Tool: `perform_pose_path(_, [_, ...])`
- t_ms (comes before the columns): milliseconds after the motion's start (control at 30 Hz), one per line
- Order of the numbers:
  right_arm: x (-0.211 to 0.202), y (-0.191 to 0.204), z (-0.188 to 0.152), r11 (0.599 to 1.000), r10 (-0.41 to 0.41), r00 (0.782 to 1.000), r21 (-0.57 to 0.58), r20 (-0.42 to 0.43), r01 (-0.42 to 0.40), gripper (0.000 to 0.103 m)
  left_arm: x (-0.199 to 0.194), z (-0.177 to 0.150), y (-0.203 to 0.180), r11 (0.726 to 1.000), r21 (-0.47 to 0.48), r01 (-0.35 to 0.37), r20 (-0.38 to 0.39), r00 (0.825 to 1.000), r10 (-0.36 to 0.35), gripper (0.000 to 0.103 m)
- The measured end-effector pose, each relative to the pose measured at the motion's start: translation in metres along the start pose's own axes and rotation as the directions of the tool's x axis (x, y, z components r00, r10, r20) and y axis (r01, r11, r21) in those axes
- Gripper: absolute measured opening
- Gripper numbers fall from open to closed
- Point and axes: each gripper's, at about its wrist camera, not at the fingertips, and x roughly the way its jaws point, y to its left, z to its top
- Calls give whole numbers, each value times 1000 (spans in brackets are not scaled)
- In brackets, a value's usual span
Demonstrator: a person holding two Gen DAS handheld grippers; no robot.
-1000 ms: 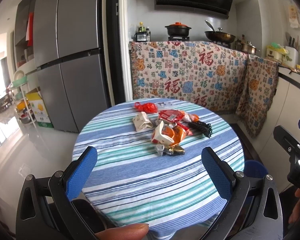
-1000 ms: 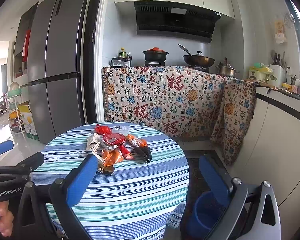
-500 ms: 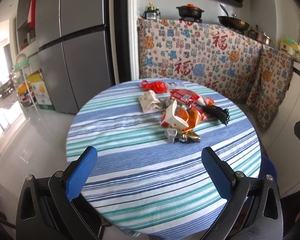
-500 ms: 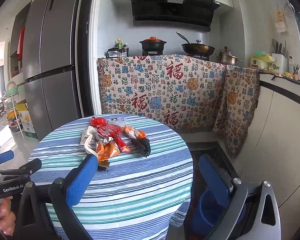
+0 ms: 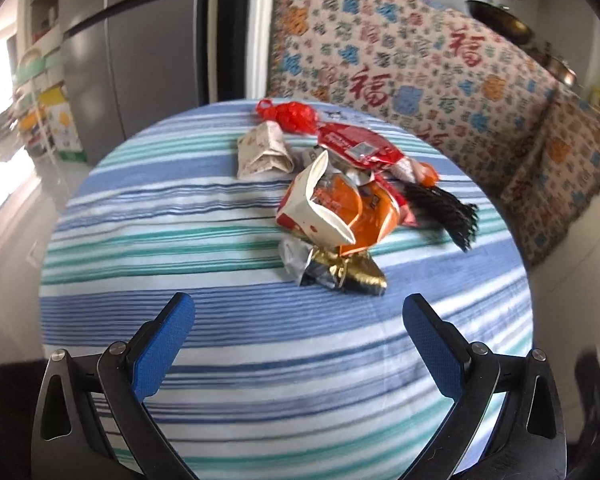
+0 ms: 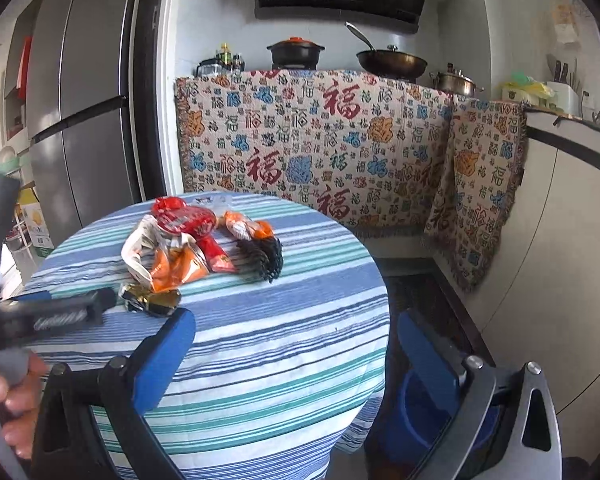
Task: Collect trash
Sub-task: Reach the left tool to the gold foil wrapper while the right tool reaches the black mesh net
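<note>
Striped table, both fingers spread, empty.

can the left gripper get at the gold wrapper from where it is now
Probably yes. The left gripper is open above the striped tablecloth, and the gold wrapper lies at the pile's near edge, nothing between.

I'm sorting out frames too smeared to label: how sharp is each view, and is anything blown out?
Left wrist view: motion-smeared patterned cloth and fridge, window glare at far left, trash pile fairly readable. Right wrist view: mostly crisp; only the left gripper at its left edge is blurred. Both bend straight lines, fisheye.
</note>
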Motion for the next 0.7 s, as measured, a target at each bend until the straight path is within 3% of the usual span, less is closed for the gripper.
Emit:
perform_pose_path(233, [16, -11, -8, 1000, -6, 1000, 0, -25, 6, 103, 78, 8, -34, 982, -74, -172, -89, 982, 165, 103])
perform_pose_path(433, [32, -24, -7, 1000, -23, 998, 17, -56, 24, 103, 86, 0, -30, 983, -9, -184, -97, 978, 183, 103])
perform_pose_path(700, [65, -18, -1, 999, 43, 989, 33, -140, -39, 103, 79, -4, 34, 989, 78, -128, -153, 978, 138, 103])
